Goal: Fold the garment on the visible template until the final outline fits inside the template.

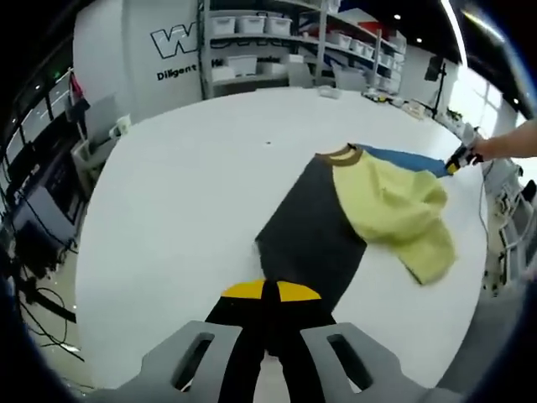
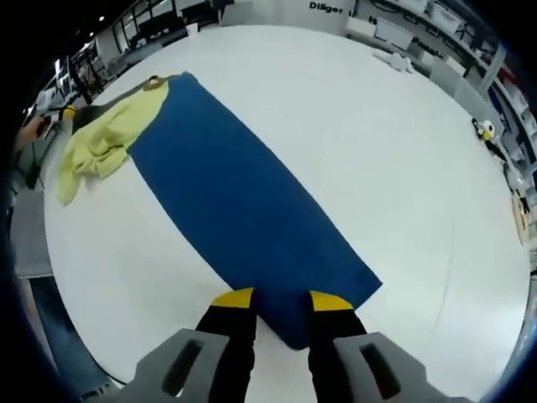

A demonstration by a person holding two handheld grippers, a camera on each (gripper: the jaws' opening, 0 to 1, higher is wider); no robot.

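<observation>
The garment lies flat on the white round table (image 1: 185, 210). It has a black panel (image 1: 310, 227), a pale yellow part (image 1: 398, 210) bunched on top, a brown collar (image 1: 340, 154) and a blue panel (image 2: 235, 201). My left gripper (image 1: 269, 292) is shut on the near edge of the black panel. My right gripper (image 2: 284, 300) is open, and the near corner of the blue panel lies between its jaws. In the left gripper view the right gripper (image 1: 460, 158) and a person's arm sit at the far end of the blue strip (image 1: 411, 159). The yellow part (image 2: 101, 143) is crumpled at the far left.
Shelves with white bins (image 1: 252, 34) and a white wall with lettering stand beyond the table. Chairs and cables (image 1: 42, 243) crowd the left side. Small items (image 2: 485, 130) lie near the table's right edge. Wide bare tabletop (image 2: 377, 151) surrounds the garment.
</observation>
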